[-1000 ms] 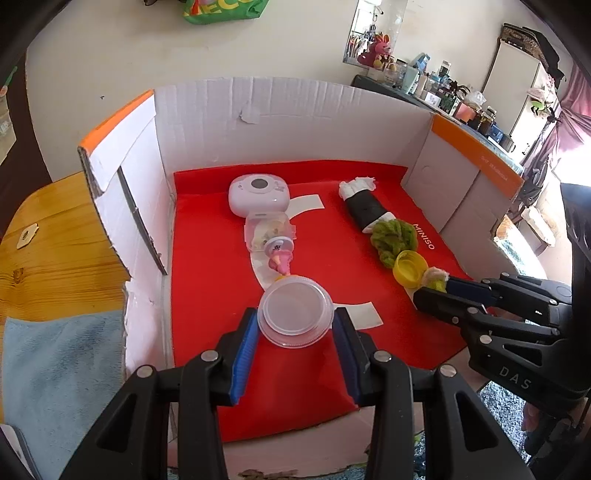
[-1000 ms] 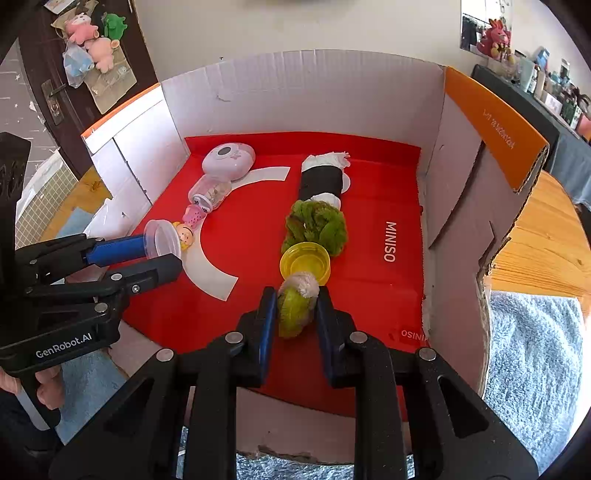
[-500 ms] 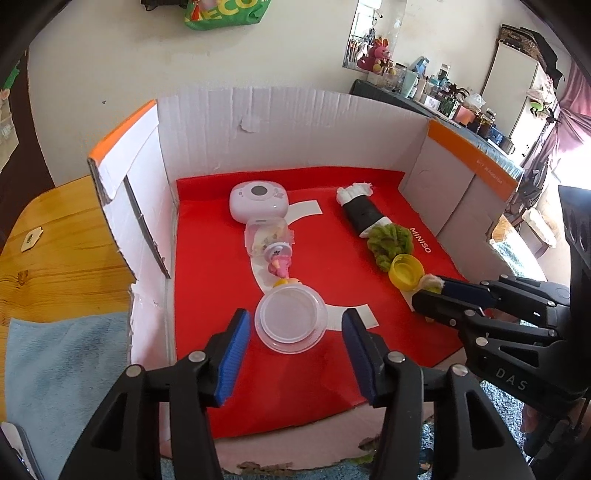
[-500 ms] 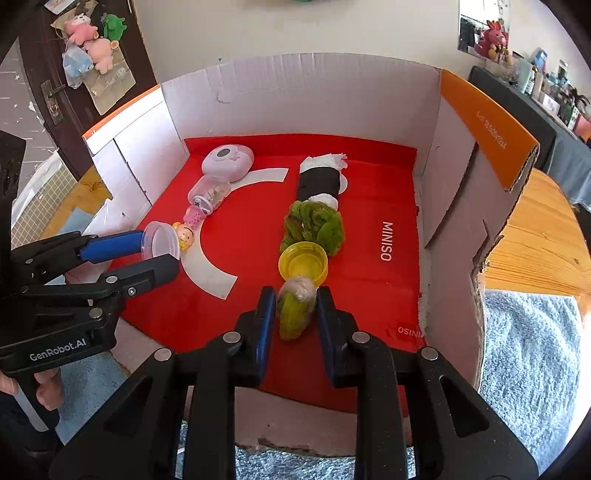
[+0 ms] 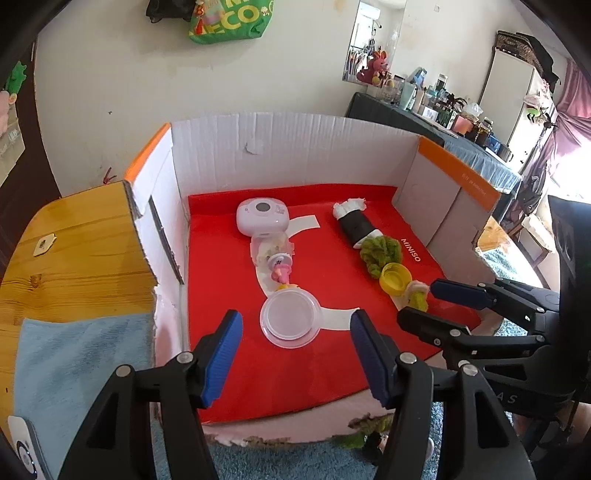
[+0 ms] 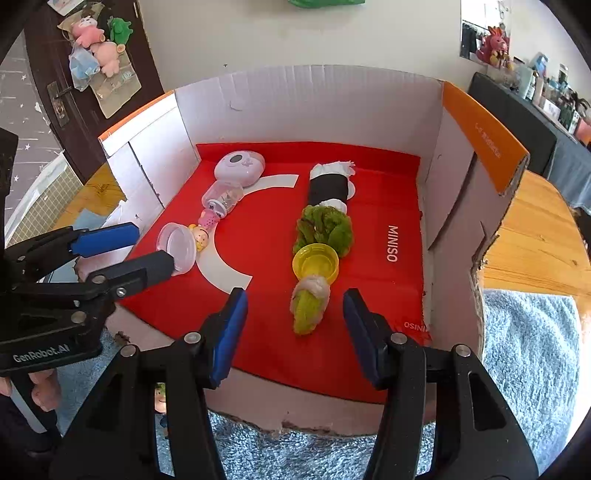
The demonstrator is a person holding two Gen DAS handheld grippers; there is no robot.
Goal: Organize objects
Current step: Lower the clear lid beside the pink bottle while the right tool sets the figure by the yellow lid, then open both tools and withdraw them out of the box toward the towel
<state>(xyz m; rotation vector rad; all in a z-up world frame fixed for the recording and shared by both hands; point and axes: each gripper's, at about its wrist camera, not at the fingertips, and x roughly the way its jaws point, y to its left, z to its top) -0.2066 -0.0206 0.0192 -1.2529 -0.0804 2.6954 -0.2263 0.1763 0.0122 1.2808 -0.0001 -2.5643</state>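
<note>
You let go both. Left tongs (image 5: 295, 350) now wide apart; clear lid (image 5: 290, 318) flat on red mat (image 5: 229, 369), 12 o'clock of tongs. Right tongs (image 6: 293, 332) wide apart; green toy (image 6: 310, 306) between tips, untouched. Both rows look done.

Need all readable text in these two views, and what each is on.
"MINISO": red mat, right side, white print.
"OSINI", cut off: the mat's front right corner.
"GenRobot.AI": left gripper body.
"ECO", partial: green bag on the wall.
"AS", partial: right gripper body.
Orange box flap: print too blurred to read.
</note>
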